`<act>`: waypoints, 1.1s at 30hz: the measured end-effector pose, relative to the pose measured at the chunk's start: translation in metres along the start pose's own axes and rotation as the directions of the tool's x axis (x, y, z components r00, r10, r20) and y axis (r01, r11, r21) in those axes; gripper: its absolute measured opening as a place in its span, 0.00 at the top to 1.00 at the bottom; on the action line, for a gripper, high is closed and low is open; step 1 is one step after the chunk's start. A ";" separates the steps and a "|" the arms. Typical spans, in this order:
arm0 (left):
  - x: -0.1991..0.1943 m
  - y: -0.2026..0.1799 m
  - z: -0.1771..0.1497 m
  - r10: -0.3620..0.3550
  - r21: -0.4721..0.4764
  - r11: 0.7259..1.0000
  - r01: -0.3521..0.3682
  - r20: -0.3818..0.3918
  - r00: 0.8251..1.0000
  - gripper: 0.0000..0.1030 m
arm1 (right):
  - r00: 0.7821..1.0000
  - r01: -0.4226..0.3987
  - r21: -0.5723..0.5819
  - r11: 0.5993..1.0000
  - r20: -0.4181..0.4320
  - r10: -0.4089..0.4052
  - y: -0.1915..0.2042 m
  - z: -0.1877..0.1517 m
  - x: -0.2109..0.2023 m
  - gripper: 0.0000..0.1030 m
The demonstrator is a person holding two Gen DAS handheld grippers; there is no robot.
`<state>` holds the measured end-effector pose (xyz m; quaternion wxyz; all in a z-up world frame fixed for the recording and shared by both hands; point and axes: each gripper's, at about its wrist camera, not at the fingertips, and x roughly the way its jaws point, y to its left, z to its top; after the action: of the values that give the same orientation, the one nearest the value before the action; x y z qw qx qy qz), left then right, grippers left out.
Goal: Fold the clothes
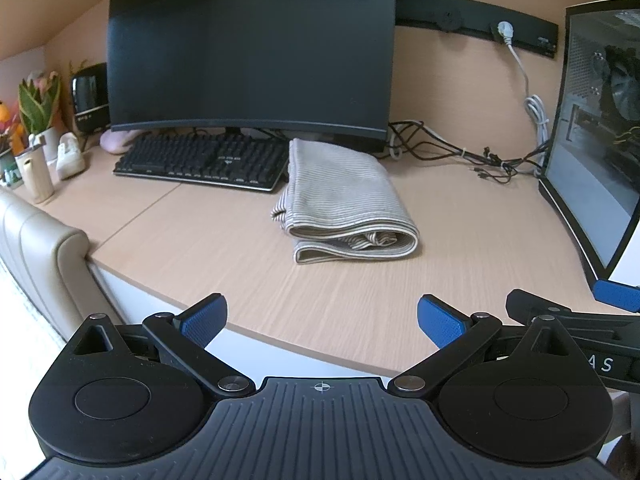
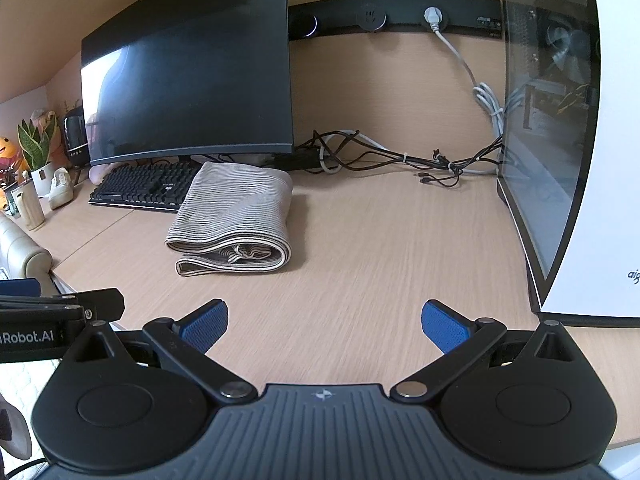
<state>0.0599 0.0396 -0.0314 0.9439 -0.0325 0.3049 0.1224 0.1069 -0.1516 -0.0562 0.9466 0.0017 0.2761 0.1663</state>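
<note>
A grey-and-white striped garment (image 1: 344,200) lies folded into a compact bundle on the wooden desk (image 1: 224,248), its layered edges facing me. The right wrist view shows the same garment (image 2: 236,216) left of centre on the desk (image 2: 380,248). My left gripper (image 1: 322,322) hovers open at the desk's front edge, well short of the bundle, nothing between its blue pads. My right gripper (image 2: 324,324) is open too, over the bare desk to the right of the garment. The right gripper's body (image 1: 580,320) shows at the left view's right edge; the left one's body (image 2: 60,320) shows in the right view.
A black keyboard (image 1: 200,160) and curved monitor (image 1: 252,48) stand behind the garment. A glass-sided computer case (image 2: 560,140) blocks the right side. Cables (image 2: 400,158) trail along the back wall. Plants and small ornaments (image 1: 36,136) crowd the far left, beside a padded beige chair (image 1: 36,248).
</note>
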 end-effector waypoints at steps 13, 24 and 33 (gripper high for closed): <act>0.003 -0.002 0.001 0.003 -0.001 1.000 -0.003 -0.004 1.000 0.00 | 1.000 -0.002 0.006 1.000 -0.007 0.002 -0.003 0.002 0.004 0.00; 0.008 0.005 0.000 0.006 -0.014 1.000 -0.006 -0.014 1.000 0.00 | 1.000 0.000 -0.001 1.000 -0.016 0.000 0.002 0.002 0.008 0.00; 0.011 0.007 0.001 0.002 -0.018 1.000 -0.002 -0.023 1.000 0.00 | 1.000 -0.002 -0.002 1.000 -0.023 0.002 0.004 0.002 0.012 0.00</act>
<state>0.0670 0.0488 -0.0366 0.9399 -0.0420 0.3147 0.1258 0.1167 -0.1439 -0.0601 0.9432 -0.0010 0.2867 0.1676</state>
